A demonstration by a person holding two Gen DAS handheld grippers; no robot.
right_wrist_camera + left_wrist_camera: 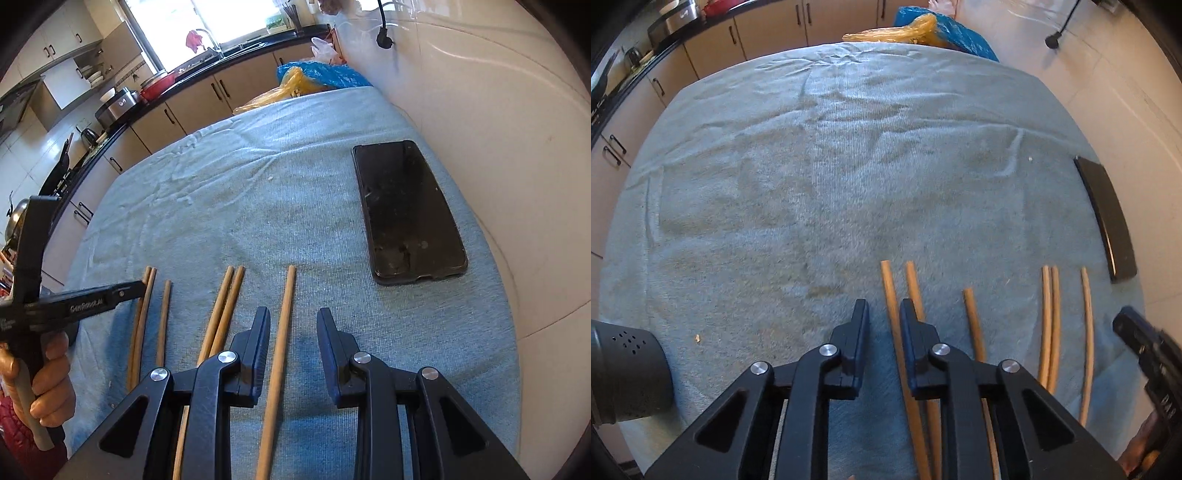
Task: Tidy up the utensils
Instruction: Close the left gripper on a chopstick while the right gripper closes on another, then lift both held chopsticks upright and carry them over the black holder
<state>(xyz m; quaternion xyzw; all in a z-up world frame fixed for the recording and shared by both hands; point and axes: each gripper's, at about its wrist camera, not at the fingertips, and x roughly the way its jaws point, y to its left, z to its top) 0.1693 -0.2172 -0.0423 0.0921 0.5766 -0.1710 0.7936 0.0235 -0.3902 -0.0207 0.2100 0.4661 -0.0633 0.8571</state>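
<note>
Several wooden chopsticks lie side by side on a blue towel (pixel 812 184). My left gripper (pixel 884 304) points down over the leftmost one (pixel 888 284). That chopstick runs between the narrow jaws close to the right finger (pixel 909 325), and a gap still shows beside the left pad. A second chopstick (pixel 911 280) passes under the right finger. My right gripper (pixel 293 312) is open and straddles the rightmost chopstick (pixel 287 302) without pressing it. A close pair (pixel 227 302) lies just to its left. The left gripper (pixel 137 285) also shows from the side, held by a hand (pixel 48 369).
A black phone (pixel 406 210) lies on the towel at the right, near the white wall (pixel 498 147). A black perforated holder (pixel 624 373) is at the towel's left edge. Plastic bags (pixel 310 79) sit past the far edge, with kitchen cabinets (pixel 192 107) behind.
</note>
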